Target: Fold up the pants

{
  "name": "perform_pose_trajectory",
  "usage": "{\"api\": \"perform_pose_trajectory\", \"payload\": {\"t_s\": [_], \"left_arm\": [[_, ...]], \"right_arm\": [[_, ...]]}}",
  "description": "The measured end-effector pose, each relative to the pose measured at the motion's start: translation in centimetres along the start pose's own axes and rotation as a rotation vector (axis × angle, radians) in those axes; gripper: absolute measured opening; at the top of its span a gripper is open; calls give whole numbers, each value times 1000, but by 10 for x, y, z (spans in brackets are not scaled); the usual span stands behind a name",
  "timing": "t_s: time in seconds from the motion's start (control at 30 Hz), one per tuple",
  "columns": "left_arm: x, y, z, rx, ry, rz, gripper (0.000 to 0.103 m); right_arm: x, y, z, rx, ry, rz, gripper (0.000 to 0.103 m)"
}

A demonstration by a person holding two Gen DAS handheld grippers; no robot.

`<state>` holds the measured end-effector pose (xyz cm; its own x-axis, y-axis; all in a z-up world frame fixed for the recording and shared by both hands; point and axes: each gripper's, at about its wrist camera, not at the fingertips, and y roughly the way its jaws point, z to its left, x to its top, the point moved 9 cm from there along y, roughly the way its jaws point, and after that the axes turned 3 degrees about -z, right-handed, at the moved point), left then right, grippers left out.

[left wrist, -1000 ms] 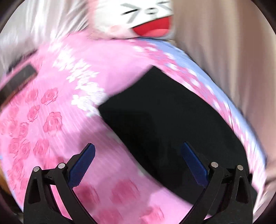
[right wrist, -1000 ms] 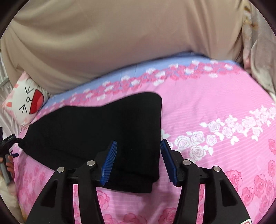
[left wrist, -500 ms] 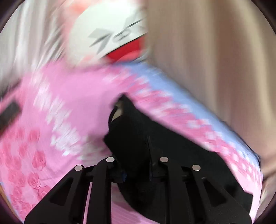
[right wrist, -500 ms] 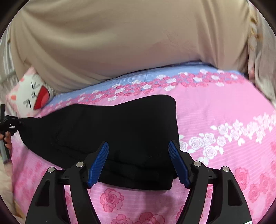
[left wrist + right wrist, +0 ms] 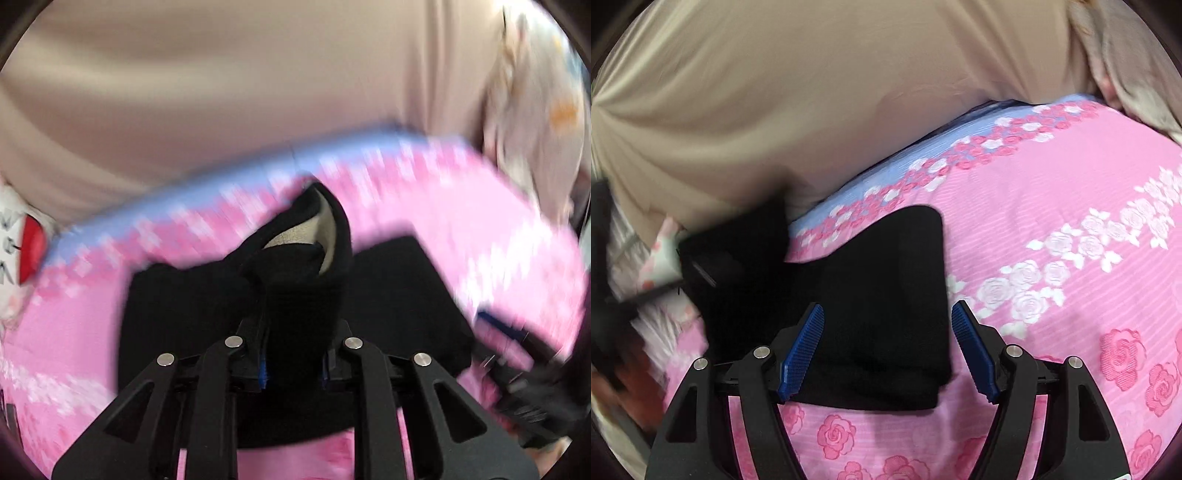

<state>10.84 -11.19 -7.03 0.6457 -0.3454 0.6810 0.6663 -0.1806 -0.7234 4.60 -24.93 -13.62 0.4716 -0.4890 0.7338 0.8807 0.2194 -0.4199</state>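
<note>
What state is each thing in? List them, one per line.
Pants: black, partly folded, one end lifted off the bed.
Left gripper: clamped on the lifted pants end, jaws easing open.
Right gripper: open, empty, over the pants.
Bedsheet: pink floral, spread flat.

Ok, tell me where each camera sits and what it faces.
Left wrist: rides the left tongs, facing the beige curtain; tongs opening slightly, black pants bunched between the pads; right tongs at right.
Right wrist: rides the open right tongs, looking down at pants on the pink bedspread.
Shared: pants, bedspread, curtain.
</note>
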Motion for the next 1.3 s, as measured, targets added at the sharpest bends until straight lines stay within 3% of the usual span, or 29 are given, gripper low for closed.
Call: {"api": "perform_pose_trajectory", "payload": {"t_s": [0.07,0.17,0.27,0.33,0.5,0.57,0.67,0.7,0.73,0.77,0.8,0.93,0.97,1.03,1.1,1.17,1.2,1.23,1.3], "left_arm": [[-18,14,-11,0,7,56,32],[-22,-7,-10,-9,13,2,97],[-20,-56,1,-34,5,-114,98],[-16,-72,21,20,-8,-155,98],[-38,-81,95,198,-106,-127,98],[-53,-76,130,267,-169,-99,98],[-77,-74,164,311,-245,-71,98],[-81,-71,172,320,-260,-64,98],[-87,-71,181,331,-278,-59,98],[-91,-70,189,339,-292,-53,98],[-96,-71,194,342,-298,-51,98],[-97,-76,209,353,-322,-71,98],[-96,-77,210,349,-325,-78,98],[-95,-76,209,336,-327,-89,98],[-95,-70,204,318,-323,-81,98],[-96,-56,193,287,-313,-57,98],[-96,-50,188,269,-311,-48,98],[-96,-44,183,248,-312,-37,98],[-94,-34,176,210,-324,-18,98]], "right_arm": [[4,-6,-8,12,41,-22,71],[6,-7,-17,35,97,-24,72],[8,-6,-13,49,92,-11,72],[8,-5,0,63,38,15,72],[0,15,51,136,-39,160,82],[-9,33,65,165,-24,238,82],[-28,65,78,141,-22,337,79],[-32,70,81,143,-26,340,53],[-35,77,86,137,-48,339,35],[-37,81,89,111,-71,341,20],[-36,81,95,127,-77,335,16],[7,42,120,184,-105,199,15],[15,33,121,174,-117,167,15],[30,14,105,75,-166,98,15],[25,20,75,-34,-181,124,19],[-3,43,31,-124,-128,237,26],[-14,49,21,-123,-98,270,26],[-16,48,19,-86,-64,248,28],[-9,37,21,-73,-31,226,38]]}}
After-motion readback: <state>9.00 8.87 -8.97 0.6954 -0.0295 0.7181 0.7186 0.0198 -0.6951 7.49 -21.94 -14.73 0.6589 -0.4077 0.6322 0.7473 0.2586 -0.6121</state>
